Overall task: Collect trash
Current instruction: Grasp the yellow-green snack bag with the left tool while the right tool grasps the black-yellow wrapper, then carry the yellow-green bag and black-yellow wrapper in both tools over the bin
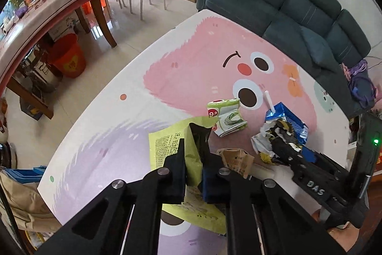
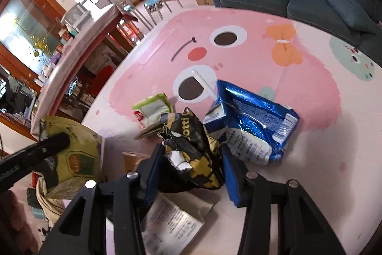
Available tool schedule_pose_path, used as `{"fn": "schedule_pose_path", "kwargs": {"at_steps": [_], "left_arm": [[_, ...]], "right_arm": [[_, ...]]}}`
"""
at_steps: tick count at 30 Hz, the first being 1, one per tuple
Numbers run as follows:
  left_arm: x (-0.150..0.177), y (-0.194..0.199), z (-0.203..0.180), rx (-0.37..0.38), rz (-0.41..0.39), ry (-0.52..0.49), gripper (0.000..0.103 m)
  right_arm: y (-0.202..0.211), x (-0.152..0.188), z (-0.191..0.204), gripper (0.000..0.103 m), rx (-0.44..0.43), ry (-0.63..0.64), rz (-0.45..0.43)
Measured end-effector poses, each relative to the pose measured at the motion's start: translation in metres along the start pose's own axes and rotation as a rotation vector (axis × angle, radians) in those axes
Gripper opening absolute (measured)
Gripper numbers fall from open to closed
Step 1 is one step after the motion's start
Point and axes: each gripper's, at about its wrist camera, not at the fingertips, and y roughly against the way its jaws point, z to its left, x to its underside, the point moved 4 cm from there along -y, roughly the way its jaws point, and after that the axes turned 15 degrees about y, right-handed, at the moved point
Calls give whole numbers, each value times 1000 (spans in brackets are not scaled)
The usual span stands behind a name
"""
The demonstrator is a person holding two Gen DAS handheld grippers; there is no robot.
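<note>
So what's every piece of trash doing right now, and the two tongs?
Left tongs: shut on the yellow-green wrapper, lifted off the table.
Right tongs: closed around the black and yellow wrapper.
Blue carton: crushed, lying on the table, straw sticking out.
Green and white packet: lying loose.
Brown paper: crumpled, loose.

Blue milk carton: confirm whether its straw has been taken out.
No: the white straw sticks out of the top of the blue milk carton on the table.
</note>
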Motion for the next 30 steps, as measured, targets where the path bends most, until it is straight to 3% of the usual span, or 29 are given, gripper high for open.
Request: {"fn": "schedule_pose_path", "kwargs": {"at_steps": [7,14,22,30], "left_arm": [[10,34,26,67,-18,16,7],[34,73,62,150,-21,37,7],[81,114,112,213,3,5,7],[144,147,165,280,47,-92,7]], "right_arm": [[45,18,14,47,-29,-42,-69],[81,46,58,47,-67,-30,-90],[113,90,124,47,-92,-17,-90],[137,150,200,47,-50,-42,-91]]}}
